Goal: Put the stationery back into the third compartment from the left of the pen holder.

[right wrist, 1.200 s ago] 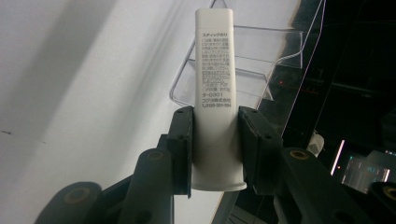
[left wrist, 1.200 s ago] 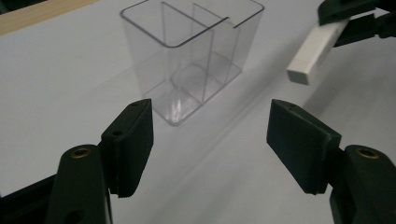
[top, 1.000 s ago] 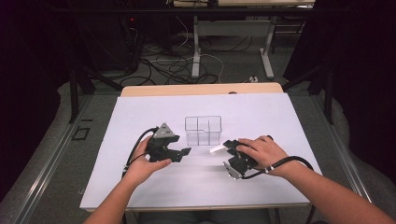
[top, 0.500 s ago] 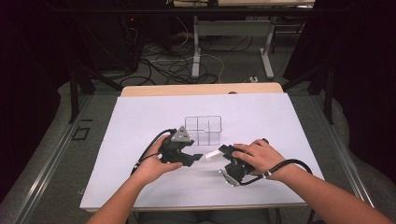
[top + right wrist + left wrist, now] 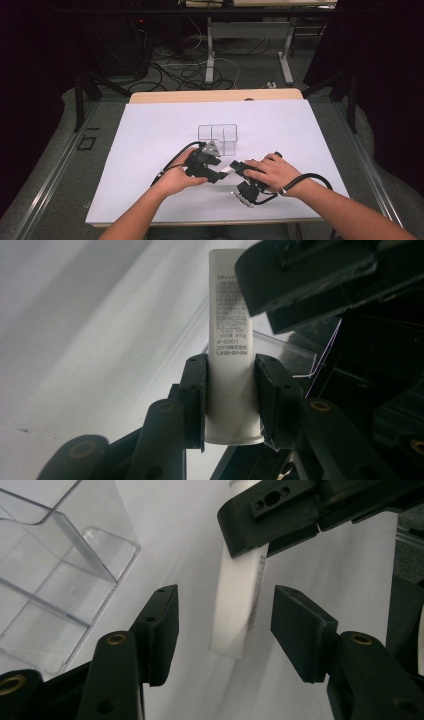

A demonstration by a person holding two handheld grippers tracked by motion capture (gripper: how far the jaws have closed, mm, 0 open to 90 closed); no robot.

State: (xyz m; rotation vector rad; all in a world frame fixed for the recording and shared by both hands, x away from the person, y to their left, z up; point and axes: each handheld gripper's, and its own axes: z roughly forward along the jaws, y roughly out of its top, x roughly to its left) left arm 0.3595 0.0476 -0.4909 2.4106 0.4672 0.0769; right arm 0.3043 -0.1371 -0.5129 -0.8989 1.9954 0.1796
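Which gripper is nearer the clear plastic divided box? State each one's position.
Left. The left gripper sits just in front of the clear plastic divided box, its jaws open around the white tube. The right gripper, clamped on that tube, lies further to the right.

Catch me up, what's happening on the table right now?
A person is passing a white plastic tube with printed text between two hand-held grippers. The right gripper is clamped on one end of it. The left gripper has been closing its jaws around the other end, not yet touching. A clear plastic divided box waits just beyond.
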